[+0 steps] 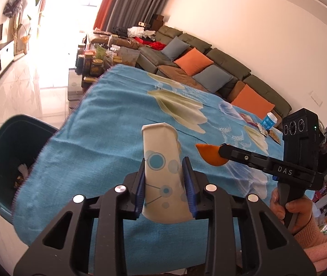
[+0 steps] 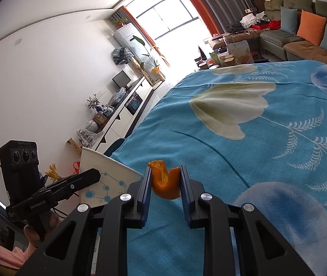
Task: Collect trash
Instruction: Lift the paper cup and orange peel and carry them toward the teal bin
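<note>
My left gripper (image 1: 164, 165) is shut on a flattened white paper cup (image 1: 160, 161) with blue dot print, held above the blue flowered tablecloth (image 1: 108, 119). The cup also shows in the right wrist view (image 2: 103, 179). My right gripper (image 2: 165, 172) is shut on a piece of orange peel (image 2: 164, 182), held above the cloth; the peel shows in the left wrist view (image 1: 209, 155) at the right gripper's tip (image 1: 222, 150). A dark green trash bin (image 1: 4, 156) stands by the table's left edge, with some trash inside.
More trash lies at the table's far right: a blue-and-white cup (image 1: 269, 120) and wrappers (image 1: 248, 118). A sofa with cushions (image 1: 198, 62) runs behind the table. A low table crowded with jars (image 1: 94, 64) stands beyond. A white cabinet (image 2: 126, 115) lines the wall.
</note>
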Tool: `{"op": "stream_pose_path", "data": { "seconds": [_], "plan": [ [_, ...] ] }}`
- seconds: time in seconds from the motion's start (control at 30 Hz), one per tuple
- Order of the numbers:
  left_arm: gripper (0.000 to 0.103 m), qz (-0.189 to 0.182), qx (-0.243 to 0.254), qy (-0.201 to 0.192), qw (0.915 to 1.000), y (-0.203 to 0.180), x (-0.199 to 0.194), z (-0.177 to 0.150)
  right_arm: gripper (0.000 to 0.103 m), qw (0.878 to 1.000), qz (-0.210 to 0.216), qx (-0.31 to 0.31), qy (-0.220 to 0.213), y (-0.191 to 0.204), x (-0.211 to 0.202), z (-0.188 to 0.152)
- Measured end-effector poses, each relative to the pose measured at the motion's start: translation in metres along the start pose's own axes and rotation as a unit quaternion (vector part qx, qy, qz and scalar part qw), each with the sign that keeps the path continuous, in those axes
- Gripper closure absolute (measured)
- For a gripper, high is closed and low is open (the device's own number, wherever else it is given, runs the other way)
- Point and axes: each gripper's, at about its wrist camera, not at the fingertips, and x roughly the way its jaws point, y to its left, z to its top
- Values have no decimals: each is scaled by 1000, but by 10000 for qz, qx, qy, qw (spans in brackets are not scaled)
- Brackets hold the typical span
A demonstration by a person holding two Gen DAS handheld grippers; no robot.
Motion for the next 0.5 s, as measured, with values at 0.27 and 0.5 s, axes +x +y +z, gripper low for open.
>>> {"op": "stream_pose_path", "data": {
  "seconds": [0.27,0.5],
  "plan": [
    [73,198,-63,-176,9996,11,-19,2,81,9999,111,-101,7,10,4,2],
    [73,310,-133,-308,9990,21,-34,1,81,9995,213,-204,57,24,12,4]
  ]
}}
